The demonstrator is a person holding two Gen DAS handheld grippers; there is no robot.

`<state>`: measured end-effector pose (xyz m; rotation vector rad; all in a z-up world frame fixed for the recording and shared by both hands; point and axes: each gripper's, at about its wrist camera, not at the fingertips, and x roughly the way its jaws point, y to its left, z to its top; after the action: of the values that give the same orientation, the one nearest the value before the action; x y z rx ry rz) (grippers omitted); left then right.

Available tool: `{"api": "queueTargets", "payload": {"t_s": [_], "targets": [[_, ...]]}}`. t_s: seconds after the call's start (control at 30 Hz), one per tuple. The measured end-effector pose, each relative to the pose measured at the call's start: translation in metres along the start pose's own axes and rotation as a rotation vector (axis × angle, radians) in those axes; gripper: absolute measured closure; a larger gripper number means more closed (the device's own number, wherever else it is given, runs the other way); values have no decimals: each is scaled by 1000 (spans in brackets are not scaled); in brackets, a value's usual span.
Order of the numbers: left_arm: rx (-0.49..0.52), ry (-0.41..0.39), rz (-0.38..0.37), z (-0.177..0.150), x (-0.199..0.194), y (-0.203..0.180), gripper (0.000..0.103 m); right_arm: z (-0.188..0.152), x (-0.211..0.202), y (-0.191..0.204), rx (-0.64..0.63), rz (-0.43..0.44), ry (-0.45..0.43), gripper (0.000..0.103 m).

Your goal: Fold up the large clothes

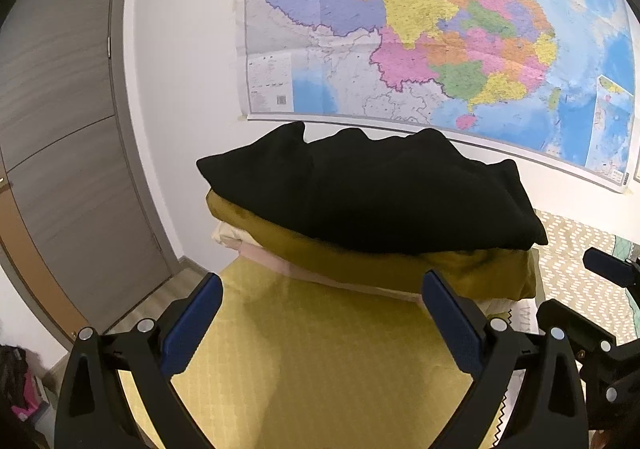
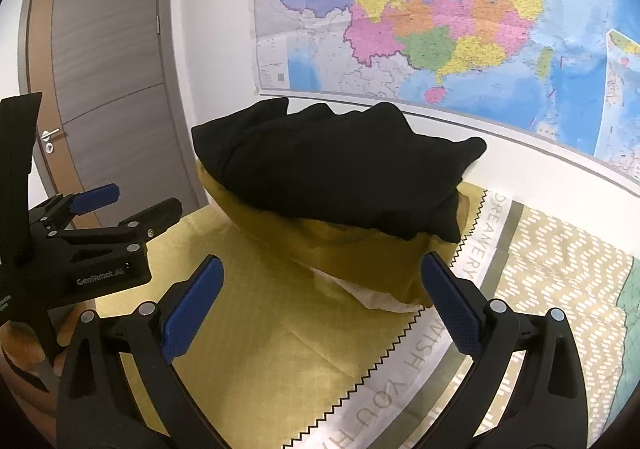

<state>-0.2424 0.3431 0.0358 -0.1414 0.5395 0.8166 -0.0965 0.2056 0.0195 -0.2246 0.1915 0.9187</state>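
A black garment [image 1: 372, 193] lay folded on top of a stack of folded clothes, against the wall under the map [image 1: 440, 25]. Directly beneath it sat an olive piece [image 1: 472, 269], with pale ones [image 2: 376, 295] lower down.

Both tools hung in front of the stack and touched nothing. The left gripper [image 1: 322, 323] had its jaws spread wide and empty; the right gripper [image 2: 320, 309] likewise.

By the look of it, a fold had just been finished and stacked. The next move would call for fetching another garment, though none unfolded showed in either view.

The bedcover [image 2: 280, 349] in front of the stack carried print — "DREAMERY" beside the stack, and "WISH YOU TH", cut off, nearer the camera. The left gripper's body, seen from the right wrist, read "GenRobot.AI" or close to that.
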Motion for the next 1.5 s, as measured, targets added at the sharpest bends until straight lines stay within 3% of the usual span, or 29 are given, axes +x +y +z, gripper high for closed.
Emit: {"api": "queueTargets", "payload": {"t_s": [1.5], "targets": [[12,44,8,-17,-4,-4,7,-16,-7,9,26,1,22,6]]}}
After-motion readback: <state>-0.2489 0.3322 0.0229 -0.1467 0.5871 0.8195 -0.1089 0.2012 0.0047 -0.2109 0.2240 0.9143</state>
